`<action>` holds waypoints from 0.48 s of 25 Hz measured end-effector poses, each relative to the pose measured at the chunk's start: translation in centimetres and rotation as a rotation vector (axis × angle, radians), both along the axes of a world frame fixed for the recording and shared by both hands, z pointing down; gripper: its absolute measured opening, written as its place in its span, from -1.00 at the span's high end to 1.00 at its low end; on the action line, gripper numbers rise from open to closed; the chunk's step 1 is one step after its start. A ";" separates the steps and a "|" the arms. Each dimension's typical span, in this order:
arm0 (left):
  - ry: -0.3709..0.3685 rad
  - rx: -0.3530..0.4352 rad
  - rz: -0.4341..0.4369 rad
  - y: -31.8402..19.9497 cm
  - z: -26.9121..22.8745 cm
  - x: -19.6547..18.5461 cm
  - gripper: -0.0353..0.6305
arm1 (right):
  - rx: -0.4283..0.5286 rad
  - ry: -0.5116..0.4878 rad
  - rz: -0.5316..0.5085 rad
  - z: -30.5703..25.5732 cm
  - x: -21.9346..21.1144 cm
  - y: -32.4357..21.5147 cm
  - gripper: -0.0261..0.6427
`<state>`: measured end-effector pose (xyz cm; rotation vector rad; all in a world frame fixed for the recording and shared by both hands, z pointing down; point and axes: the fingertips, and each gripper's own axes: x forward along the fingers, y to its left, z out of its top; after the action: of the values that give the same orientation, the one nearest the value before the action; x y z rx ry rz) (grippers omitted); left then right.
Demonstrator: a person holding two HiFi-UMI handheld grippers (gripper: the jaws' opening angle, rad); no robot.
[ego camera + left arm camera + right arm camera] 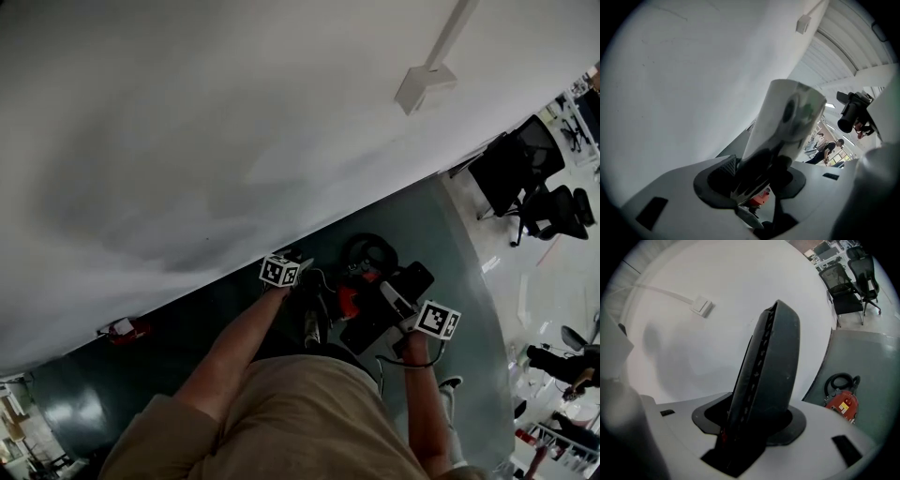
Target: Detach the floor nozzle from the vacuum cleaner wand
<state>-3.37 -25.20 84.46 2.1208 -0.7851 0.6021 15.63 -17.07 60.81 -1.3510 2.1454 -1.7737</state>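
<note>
The left gripper [757, 182] clamps the shiny wand [783, 125] to brace it, while the right gripper [754, 422] clamps the dark floor nozzle [772, 366] above the floor [441, 225], likely to pull them apart.

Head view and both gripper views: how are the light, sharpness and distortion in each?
Head view: dim and tilted, the vacuum cleaner lost in shadow on the dark floor. Left gripper view: fisheye with black corners; the shiny wand mirrors its surroundings. Right gripper view: fisheye too; the floor nozzle is a dark shape against the bright wall.
</note>
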 end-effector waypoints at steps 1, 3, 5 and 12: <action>0.004 -0.012 -0.006 -0.4 0.3 -0.4 0.38 | -0.006 0.008 0.008 0.1 0.0 -0.2 0.28; 0.026 -0.045 -0.023 -1.0 0.9 -1.1 0.36 | -0.015 0.010 0.022 0.3 -0.1 -0.5 0.28; 0.051 -0.080 -0.050 -1.7 1.4 -1.8 0.32 | -0.023 -0.001 0.037 0.6 -0.3 -0.8 0.28; 0.100 -0.167 -0.084 -4.0 2.4 -3.4 0.20 | -0.071 -0.011 0.116 1.6 0.2 -0.6 0.28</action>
<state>-6.79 -29.25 86.89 1.9400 -0.7384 0.4950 15.79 -17.68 62.43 -1.4462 1.9727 -1.8244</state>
